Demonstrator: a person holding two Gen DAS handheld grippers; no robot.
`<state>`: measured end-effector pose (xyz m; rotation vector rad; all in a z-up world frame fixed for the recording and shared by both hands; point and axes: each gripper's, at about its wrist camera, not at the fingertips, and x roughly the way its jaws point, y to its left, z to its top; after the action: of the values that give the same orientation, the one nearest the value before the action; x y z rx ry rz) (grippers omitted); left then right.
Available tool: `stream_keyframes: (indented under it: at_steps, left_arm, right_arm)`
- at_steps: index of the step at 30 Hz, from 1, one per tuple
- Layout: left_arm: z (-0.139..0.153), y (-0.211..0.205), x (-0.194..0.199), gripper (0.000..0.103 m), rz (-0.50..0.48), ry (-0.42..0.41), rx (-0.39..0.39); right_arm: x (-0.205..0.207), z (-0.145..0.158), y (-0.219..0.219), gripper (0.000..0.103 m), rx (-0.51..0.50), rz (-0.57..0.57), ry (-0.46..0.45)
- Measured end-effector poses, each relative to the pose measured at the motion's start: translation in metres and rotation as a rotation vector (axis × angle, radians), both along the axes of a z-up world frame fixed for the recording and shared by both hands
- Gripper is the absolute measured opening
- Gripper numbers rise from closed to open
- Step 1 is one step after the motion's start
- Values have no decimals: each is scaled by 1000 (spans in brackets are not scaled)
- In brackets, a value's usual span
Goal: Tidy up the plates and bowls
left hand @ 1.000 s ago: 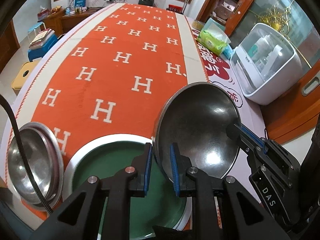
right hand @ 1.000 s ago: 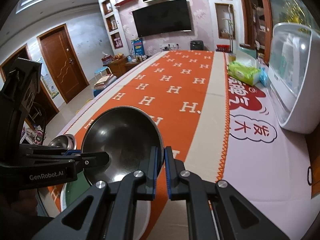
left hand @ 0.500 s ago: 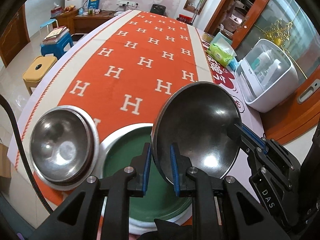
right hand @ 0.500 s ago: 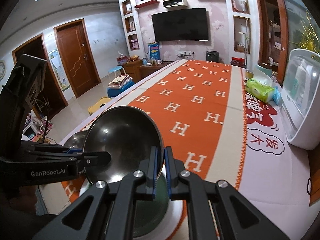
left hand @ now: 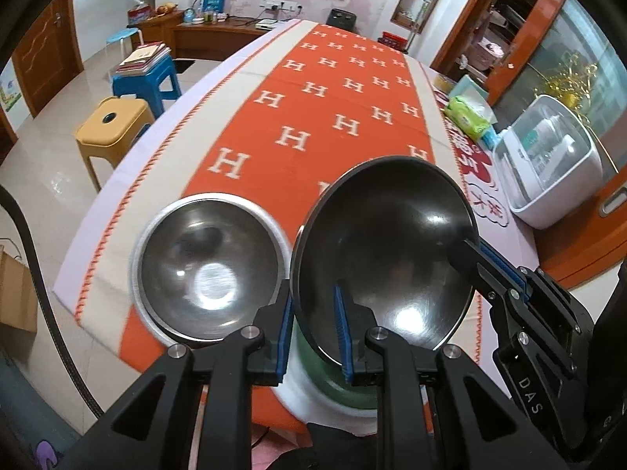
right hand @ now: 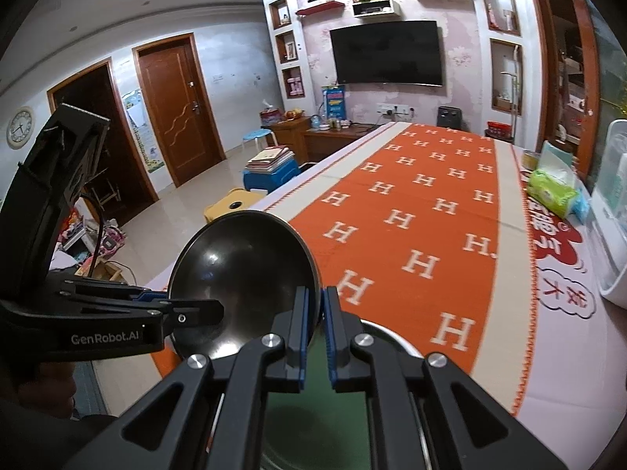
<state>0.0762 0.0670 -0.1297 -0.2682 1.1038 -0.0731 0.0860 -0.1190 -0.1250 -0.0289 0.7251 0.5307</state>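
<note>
Both grippers are pinching one dark steel bowl (left hand: pixel 386 250), holding it tilted in the air above the near end of the orange cloth (left hand: pixel 333 117). The left gripper (left hand: pixel 311 337) is clamping the bowl's near rim, blue pads on either side of the wall. The right gripper (right hand: pixel 314 333) is gripping the rim on the bowl's other side; in the left wrist view its finger is lying across that rim. Taking the held bowl as landmark: just left of it, a second steel bowl (left hand: pixel 209 264) is sitting inside a white-rimmed plate (left hand: pixel 137 235) on the cloth. Directly beneath the held bowl, a green plate with white rim (left hand: pixel 345 395) is lying at the table edge, mostly hidden. Whether the held bowl is touching the second bowl's rim is hard to tell. Far right of it, a white lidded container (left hand: pixel 548 164) is standing.
</note>
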Motion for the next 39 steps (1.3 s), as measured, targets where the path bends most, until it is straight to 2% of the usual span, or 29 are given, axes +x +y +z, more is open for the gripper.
stream_keyframes:
  at_steps: [9,16,21,31,39]
  left_arm:
    - [-6,43,1,18,7,41,29]
    - [-18,67,11,20,-47,95,50]
    - [-27,79,22,24,-125,126,77]
    - [-47,85,34,30,-316,167,122]
    - [-54,84,36,32,-429,148,152]
  right_arm:
    - [6,-11,43,8,23,12,44]
    - [12,-25,71,8,33,-22,84]
    - [14,-36,88,8,31,-77,118]
    - [0,-56,107,10,38,-257,149]
    - [-11,-68,114,10,58,-355,157]
